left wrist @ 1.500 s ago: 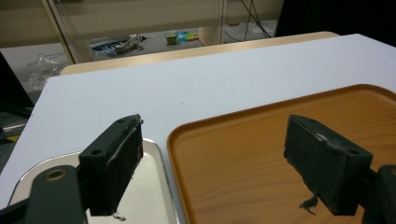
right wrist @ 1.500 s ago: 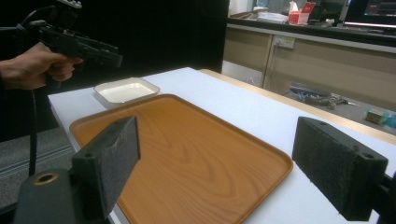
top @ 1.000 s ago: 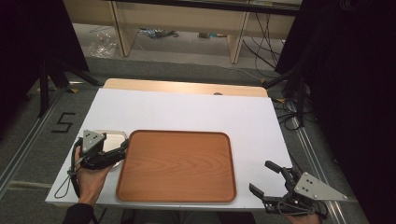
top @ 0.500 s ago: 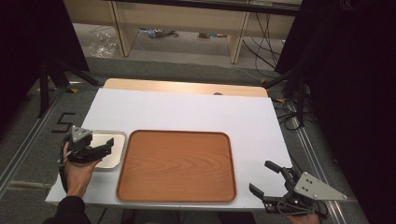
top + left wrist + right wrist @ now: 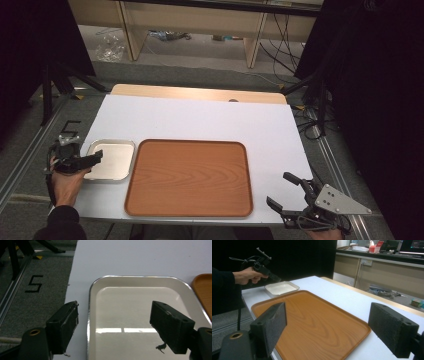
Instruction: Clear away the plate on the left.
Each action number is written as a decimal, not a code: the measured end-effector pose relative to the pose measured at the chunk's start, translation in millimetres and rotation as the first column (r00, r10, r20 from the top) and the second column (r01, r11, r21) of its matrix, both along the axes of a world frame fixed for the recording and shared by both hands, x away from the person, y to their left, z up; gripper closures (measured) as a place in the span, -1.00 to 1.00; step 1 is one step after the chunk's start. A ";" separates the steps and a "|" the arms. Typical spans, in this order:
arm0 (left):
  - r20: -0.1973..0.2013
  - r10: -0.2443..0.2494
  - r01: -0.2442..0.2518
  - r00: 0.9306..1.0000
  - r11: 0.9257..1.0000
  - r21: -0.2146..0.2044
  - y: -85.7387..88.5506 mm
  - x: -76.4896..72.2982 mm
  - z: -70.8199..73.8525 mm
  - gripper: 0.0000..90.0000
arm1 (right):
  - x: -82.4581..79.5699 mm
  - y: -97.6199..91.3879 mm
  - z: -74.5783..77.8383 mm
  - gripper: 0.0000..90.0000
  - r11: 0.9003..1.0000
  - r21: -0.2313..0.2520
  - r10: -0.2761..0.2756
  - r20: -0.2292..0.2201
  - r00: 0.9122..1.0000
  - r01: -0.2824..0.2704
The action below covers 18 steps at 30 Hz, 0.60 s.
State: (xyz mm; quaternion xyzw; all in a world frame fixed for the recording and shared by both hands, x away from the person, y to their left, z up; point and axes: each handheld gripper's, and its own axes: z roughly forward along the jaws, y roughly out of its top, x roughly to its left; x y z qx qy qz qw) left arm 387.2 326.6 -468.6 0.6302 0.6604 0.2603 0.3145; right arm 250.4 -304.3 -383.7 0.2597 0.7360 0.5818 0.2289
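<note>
small tray point(image 5: 140, 315): I see polished metal, glossy, mirror-like
large tray point(image 5: 187, 177): smooth wood grain, satin
table top point(image 5: 200, 117): matt white
jaw pads point(image 5: 395, 330): rough black foam

The person is wearing a black sleeve point(image 5: 57, 222). Both grippers are showing black jaws; the right gripper point(image 5: 290, 195) is carrying a grey three-cornered plate with screws.

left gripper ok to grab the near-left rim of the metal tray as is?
Probably yes. The left gripper is open, its jaws either side of the metal tray's left rim, with nothing between them.
</note>
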 end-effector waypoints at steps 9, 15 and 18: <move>-0.063 -0.006 0.005 0.998 1.000 -0.015 14.1 3.6 -10.8 -0.19 | -0.9 0.2 0.2 -0.64 1.000 0.001 0.003 -0.009 1.000 -0.003; -0.070 0.003 -0.005 0.998 1.000 -0.022 18.0 4.8 -13.4 0.03 | -1.2 0.4 0.1 -0.64 1.000 0.001 0.004 -0.008 1.000 -0.004; -0.076 0.017 -0.020 0.997 0.999 -0.037 22.2 4.6 -14.1 0.12 | 0.7 -0.6 0.1 -0.64 1.000 -0.003 -0.004 0.017 1.000 0.004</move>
